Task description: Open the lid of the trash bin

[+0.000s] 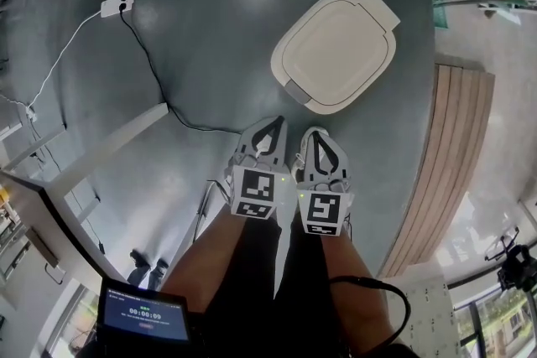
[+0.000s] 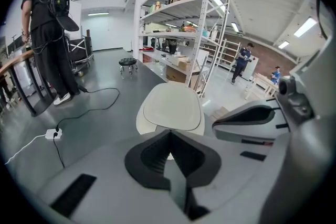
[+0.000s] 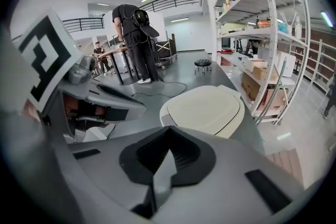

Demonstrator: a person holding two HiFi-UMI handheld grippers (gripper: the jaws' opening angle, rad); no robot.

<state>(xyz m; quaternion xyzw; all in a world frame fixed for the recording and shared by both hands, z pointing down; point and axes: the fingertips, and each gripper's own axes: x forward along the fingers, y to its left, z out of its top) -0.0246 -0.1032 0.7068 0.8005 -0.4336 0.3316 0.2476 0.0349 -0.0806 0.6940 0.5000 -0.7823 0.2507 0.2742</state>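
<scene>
Dark screen (image 1: 144, 316): a small device with lit digits at the bottom edge of the head view, much nearer the person than the trash bin.
Left hand-held gripper (image 1: 270, 130): grey with black jaw pads and a marker cube. It is held above the floor, short of the bin's near edge, with its tips pointing at the bin. In its own view (image 2: 169, 136) the jaws are pressed together with nothing between them.
Right hand-held gripper (image 1: 317, 137): the same build, just beside the left one and also short of the bin. In its own view (image 3: 169, 134) the jaws are likewise closed and empty.
Cream-white rounded-rectangular plastic trash bin (image 1: 336, 50): stands on the glossy grey floor (image 1: 210, 38), directly ahead of both grippers and touched by neither.
Lid: lies flat and shut on the bin (image 2: 172, 107) (image 3: 202, 107).
Black cable (image 1: 147, 63): winds over the floor left of the bin in the head view.
White power strip (image 1: 116, 6): lies on the cable's run, well apart from the bin on the same side.
Pale wooden planks (image 1: 445, 172): lie on the floor right of the bin.
White metal shelving (image 2: 194, 23): stands beyond the bin, loaded with boxes.
Person in black clothes (image 2: 47, 34): stands at a tabletop, well beyond the bin.
</scene>
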